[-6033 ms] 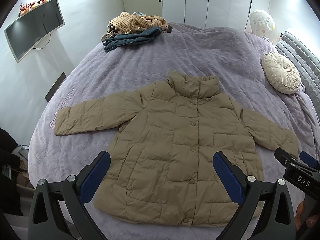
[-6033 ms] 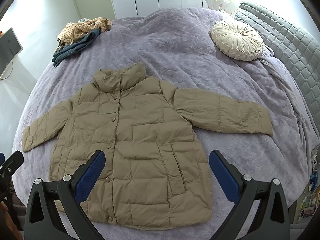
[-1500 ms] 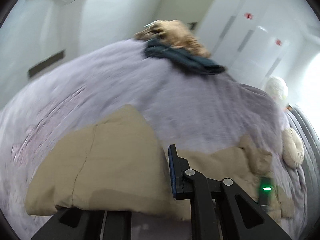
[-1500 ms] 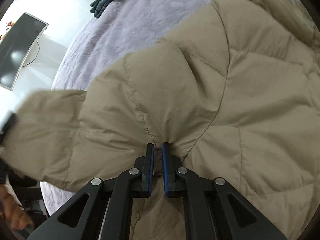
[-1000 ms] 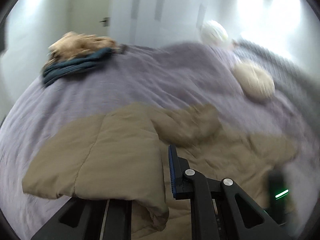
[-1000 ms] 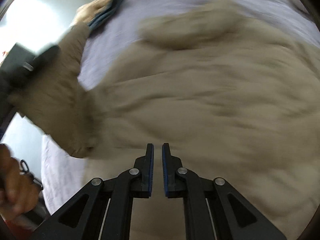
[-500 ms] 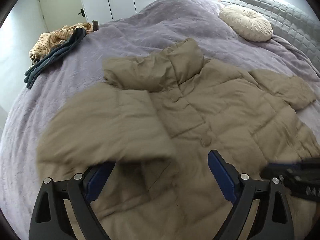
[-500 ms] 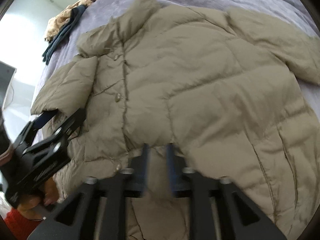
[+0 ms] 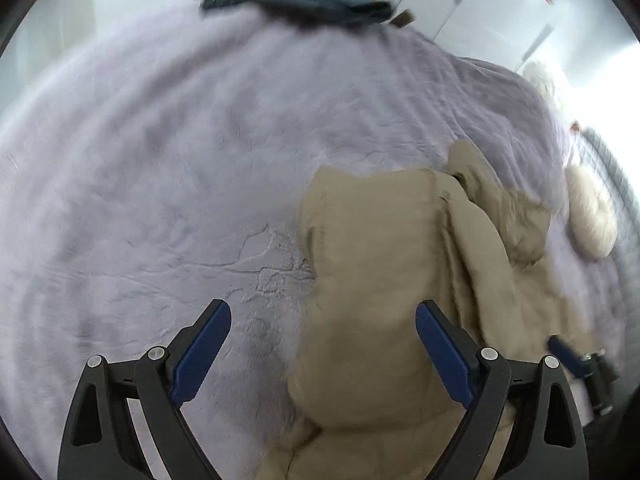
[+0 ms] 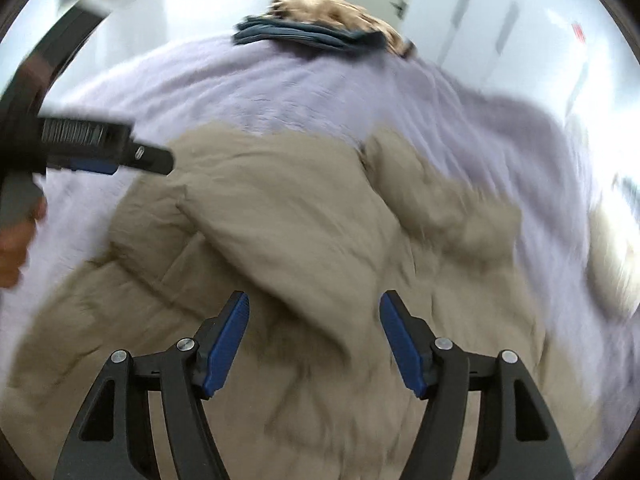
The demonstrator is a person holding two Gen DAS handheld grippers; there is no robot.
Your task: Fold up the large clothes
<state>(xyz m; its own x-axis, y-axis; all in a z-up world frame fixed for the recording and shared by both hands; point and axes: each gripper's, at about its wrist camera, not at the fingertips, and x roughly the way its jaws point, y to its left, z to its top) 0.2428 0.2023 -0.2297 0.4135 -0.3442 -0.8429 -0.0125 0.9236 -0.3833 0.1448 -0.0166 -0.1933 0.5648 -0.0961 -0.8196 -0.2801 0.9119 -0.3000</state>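
Scene: a tan puffer jacket (image 10: 304, 240) lies on the lilac bedspread (image 9: 160, 160), one sleeve laid across its front so the outline narrows for folding.
Jacket: near the foot-side edge of the bed, collar towards the far end, the folded sleeve (image 9: 380, 260) resting on the body panel; the other sleeve is not clearly visible in the blur.
My left gripper (image 9: 322, 354): jaws wide apart and empty, hanging just above the folded sleeve's edge where cloth meets bedspread; nothing is pinched.
My right gripper (image 10: 314, 338): jaws apart, having just been opening, with jacket fabric below them but no pad pressing on it.
Why so: I judge both of my grippers are free because the sleeve fold is laid down, leaving me free to reach for a fresh hold.
Next: likely the other sleeve, though that is my guess.
Risk: slippery quilted shell may spring back open.
Background: a pile of clothes (image 10: 320, 28) sits at the bed's far end, a round cream cushion (image 9: 588, 220) beside the headboard.
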